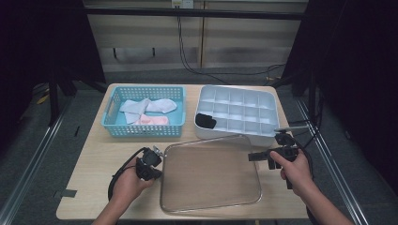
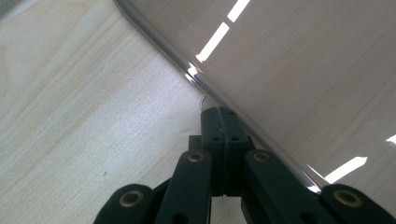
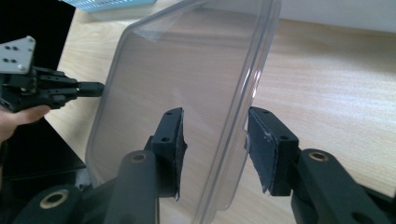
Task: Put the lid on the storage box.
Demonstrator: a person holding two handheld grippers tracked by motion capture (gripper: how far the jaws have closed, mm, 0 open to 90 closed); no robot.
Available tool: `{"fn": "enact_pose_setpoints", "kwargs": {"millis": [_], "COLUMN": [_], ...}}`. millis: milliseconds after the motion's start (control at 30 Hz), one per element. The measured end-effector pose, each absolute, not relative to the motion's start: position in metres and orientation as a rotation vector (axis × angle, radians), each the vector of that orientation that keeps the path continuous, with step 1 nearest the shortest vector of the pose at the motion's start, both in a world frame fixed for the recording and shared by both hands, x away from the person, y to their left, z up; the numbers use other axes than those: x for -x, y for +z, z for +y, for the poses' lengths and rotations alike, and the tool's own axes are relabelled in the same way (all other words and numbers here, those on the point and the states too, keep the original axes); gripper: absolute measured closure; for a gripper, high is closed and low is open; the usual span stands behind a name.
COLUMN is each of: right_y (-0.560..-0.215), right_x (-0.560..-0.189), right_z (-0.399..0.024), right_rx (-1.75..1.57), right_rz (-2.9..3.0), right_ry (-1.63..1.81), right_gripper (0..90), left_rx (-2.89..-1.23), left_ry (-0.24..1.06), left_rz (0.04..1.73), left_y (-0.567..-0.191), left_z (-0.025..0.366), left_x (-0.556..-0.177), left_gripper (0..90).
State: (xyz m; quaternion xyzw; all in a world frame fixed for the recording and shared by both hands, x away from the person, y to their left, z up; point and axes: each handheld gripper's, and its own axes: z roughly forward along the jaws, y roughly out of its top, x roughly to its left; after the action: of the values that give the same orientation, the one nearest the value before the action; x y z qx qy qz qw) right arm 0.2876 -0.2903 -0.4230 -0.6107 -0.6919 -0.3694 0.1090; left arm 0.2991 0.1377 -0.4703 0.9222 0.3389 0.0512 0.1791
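A large clear plastic lid (image 1: 209,173) lies over the front middle of the wooden table (image 1: 94,159). My left gripper (image 1: 161,158) is at its left edge, and in the left gripper view its jaws (image 2: 219,116) are pressed together on the lid's rim (image 2: 196,77). My right gripper (image 1: 252,156) is at the lid's right edge. In the right gripper view its jaws (image 3: 215,140) stand apart on either side of the tilted lid (image 3: 187,70); the rim lies close to the right pad (image 3: 261,149), and the left pad is clear of it. The left gripper (image 3: 95,88) pinches the far edge.
A blue basket (image 1: 110,119) with several pale cloths (image 1: 148,110) stands at the back left. A white compartment tray (image 1: 234,110) stands at the back right, with a black item (image 1: 205,120) in one cell. The tray's front wall is just behind the lid.
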Motion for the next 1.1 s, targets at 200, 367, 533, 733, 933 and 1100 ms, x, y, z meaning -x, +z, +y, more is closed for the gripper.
{"fn": "enact_pose_setpoints", "kwargs": {"millis": [200,367,533,733,933,1100], "right_y": [-0.414,-0.399,-0.4,-0.411,-0.416,-0.417], "right_x": [-0.284,-0.284,-0.303,-0.318,-0.321,-0.323], "right_z": [-0.289,-0.287,-0.28,-0.263,-0.271,-0.272], "right_rx": [1.791,1.767,1.795,1.794,1.793,1.789], "right_rz": [-2.03,-2.015,-2.048,-2.053,-1.96,-1.94], "right_ry": [-1.131,-1.208,-1.163,-1.133,-1.128,-1.131], "right_gripper": [59.1,64.2,64.2,64.7,68.8,69.9], "left_rx": [-2.615,-2.619,-2.61,-2.591,-2.569,-2.505], "left_ry": [0.152,0.159,0.131,0.111,0.121,0.136], "left_rz": [0.965,0.956,0.975,0.958,0.963,0.999], "left_y": [-0.47,-0.47,-0.47,-0.471,-0.472,-0.47], "left_z": [0.137,0.137,0.136,0.137,0.138,0.144], "left_x": [-0.297,-0.295,-0.296,-0.297,-0.296,-0.3], "left_gripper": [90.0,90.0,90.0,90.0,88.9,66.8]}}
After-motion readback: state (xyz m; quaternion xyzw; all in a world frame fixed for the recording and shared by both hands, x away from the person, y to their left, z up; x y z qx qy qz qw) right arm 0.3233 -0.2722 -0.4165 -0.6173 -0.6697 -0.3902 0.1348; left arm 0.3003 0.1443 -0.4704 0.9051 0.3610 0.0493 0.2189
